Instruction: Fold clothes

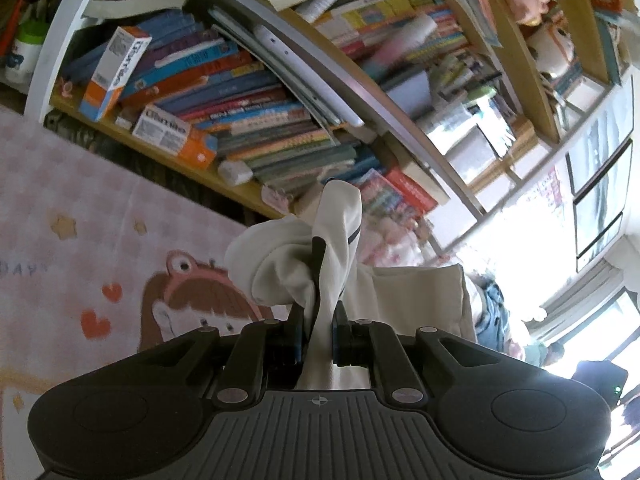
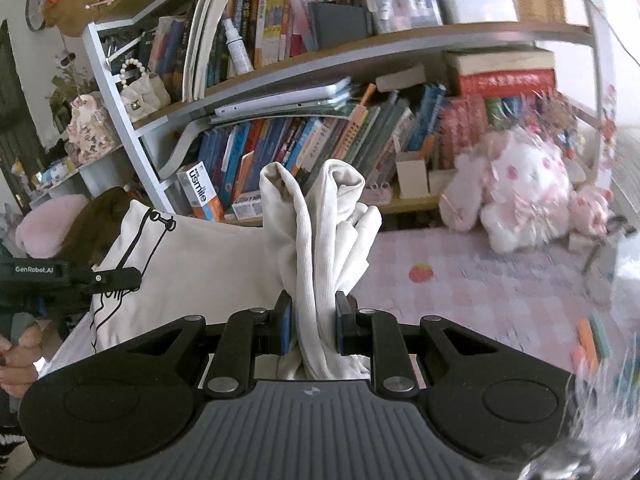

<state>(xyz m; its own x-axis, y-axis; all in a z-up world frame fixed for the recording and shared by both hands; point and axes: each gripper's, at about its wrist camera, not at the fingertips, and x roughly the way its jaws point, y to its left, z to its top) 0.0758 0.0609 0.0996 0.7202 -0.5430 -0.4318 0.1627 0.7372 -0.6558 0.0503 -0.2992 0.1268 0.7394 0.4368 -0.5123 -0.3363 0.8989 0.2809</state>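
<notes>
Both grippers, left gripper point(image 1: 318, 320) and right gripper point(image 2: 313, 320), are clamped on bunched white sweatshirt point(image 2: 224, 264) fabric above the pink bedsheet point(image 2: 500, 280); keep hands level, fabric taut, before laying down.

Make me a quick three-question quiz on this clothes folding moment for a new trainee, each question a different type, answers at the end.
1. True or false: the left gripper is empty.
2. Multiple choice: what lies under the white garment in the right wrist view? A) bare wooden floor B) pink checked bedsheet C) glass table
3. Short answer: which soft toy sits by the bookshelf in the right wrist view?

Key:
1. False: its fingers are shut on a bunch of the white garment, as are those of the right gripper.
2. B
3. A pink and white plush bunny.
</notes>
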